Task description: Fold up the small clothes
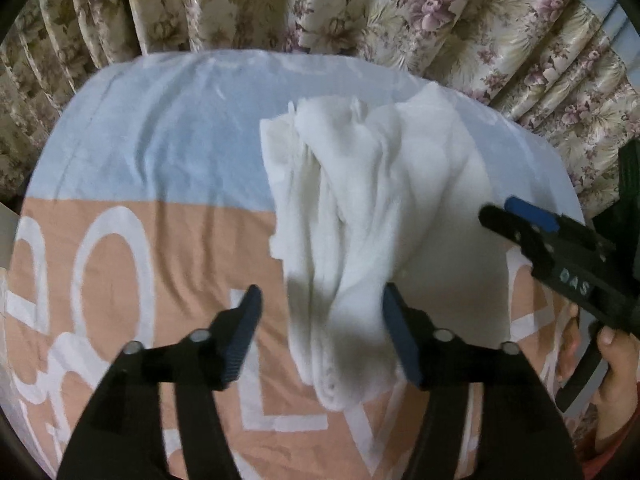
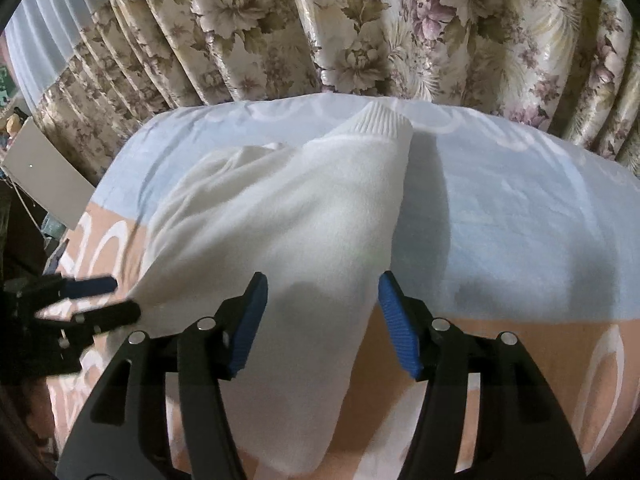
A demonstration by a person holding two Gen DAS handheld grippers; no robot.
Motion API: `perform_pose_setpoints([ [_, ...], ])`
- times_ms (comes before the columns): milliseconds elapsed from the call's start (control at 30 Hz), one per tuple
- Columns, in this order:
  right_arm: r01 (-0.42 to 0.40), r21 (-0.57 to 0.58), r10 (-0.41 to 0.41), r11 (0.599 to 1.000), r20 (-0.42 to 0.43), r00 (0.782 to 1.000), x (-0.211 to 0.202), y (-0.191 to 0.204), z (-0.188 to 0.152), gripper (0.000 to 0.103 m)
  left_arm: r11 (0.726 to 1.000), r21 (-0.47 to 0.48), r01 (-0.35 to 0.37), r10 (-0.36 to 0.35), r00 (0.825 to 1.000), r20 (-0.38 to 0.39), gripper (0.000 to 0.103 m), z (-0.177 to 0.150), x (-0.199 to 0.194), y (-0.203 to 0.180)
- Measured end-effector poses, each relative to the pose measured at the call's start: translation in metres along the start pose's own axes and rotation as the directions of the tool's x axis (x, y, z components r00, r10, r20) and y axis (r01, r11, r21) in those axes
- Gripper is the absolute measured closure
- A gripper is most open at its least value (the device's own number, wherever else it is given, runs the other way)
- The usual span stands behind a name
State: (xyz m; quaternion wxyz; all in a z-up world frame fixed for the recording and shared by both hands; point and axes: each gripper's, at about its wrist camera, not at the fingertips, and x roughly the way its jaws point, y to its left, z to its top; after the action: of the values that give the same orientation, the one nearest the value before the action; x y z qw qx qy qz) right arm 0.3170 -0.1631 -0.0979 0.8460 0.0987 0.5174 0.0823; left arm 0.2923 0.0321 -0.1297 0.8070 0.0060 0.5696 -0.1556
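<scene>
Left wrist view: the left gripper [image 1: 322,334] stands open astride a crumpled white knitted garment [image 1: 372,200]. The right gripper [image 2: 322,322], likewise open, straddles it on the blue-and-peach printed bedsheet [image 2: 520,220].

The letters "DAS" stand in pale raised type on the black body of the right gripper [image 1: 524,220], to the right of the left fingers [image 1: 248,320]. Large white letters, an "O" and an "L" among them, are printed on the bedsheet [image 1: 120,264] beneath those fingers.
</scene>
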Motion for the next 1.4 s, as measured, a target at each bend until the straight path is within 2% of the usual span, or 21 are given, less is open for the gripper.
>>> perform_pose_setpoints([
  [167, -0.019, -0.01, 0.018, 1.0, -0.052, 0.998, -0.011, 0.008, -0.033, 0.042, 0.997, 0.046, -0.06, 0.061, 0.998, -0.001, 0.032, -0.01, -0.01, 0.001],
  [433, 0.06, -0.077, -0.068, 0.995, -0.107, 0.992, 0.016, 0.014, -0.057, 0.038, 0.982, 0.089, -0.167, 0.172, 0.984, -0.05, 0.03, -0.027, 0.024, 0.011],
  [533, 0.054, -0.078, -0.063, 0.995, -0.114, 0.992, 0.016, 0.013, -0.056, 0.038, 0.984, 0.075, -0.162, 0.166, 0.985, -0.053, 0.03, -0.026, 0.025, 0.014],
  [633, -0.007, -0.052, 0.003, 0.999, -0.084, 0.996, -0.001, 0.01, -0.05, 0.037, 0.983, 0.082, -0.164, 0.168, 0.985, -0.044, 0.03, -0.026, 0.018, 0.013],
  [700, -0.057, -0.018, 0.056, 0.998, -0.049, 0.997, -0.016, 0.005, -0.044, 0.029, 0.983, 0.085, -0.165, 0.168, 0.985, -0.033, 0.019, -0.027, 0.01, 0.012],
  [733, -0.063, -0.007, 0.063, 0.998, -0.033, 0.997, -0.021, 0.003, -0.041, 0.024, 0.984, 0.081, -0.159, 0.162, 0.987, -0.023, 0.018, -0.027, 0.005, 0.012],
  [867, -0.052, 0.044, 0.051, 0.998, 0.029, 0.998, -0.035, -0.012, -0.029, 0.013, 0.995, 0.061, -0.074, 0.074, 0.997, -0.003, 0.014, -0.022, -0.004, 0.009],
  [1067, -0.024, 0.1, 0.018, 0.995, 0.056, 0.998, -0.028, -0.031, -0.019, 0.013, 0.998, 0.053, -0.023, 0.022, 1.0, 0.014, 0.013, 0.001, 0.006, 0.001],
  [1167, -0.018, 0.103, 0.013, 0.995, 0.056, 0.998, -0.023, -0.034, -0.015, 0.013, 0.997, 0.069, 0.018, -0.017, 1.0, -0.021, 0.013, 0.014, 0.026, -0.003],
  [1400, -0.013, 0.084, 0.009, 0.996, 0.041, 0.999, -0.009, -0.028, -0.01, 0.013, 0.987, 0.156, 0.029, -0.021, 0.998, -0.051, 0.011, 0.036, 0.056, -0.008],
])
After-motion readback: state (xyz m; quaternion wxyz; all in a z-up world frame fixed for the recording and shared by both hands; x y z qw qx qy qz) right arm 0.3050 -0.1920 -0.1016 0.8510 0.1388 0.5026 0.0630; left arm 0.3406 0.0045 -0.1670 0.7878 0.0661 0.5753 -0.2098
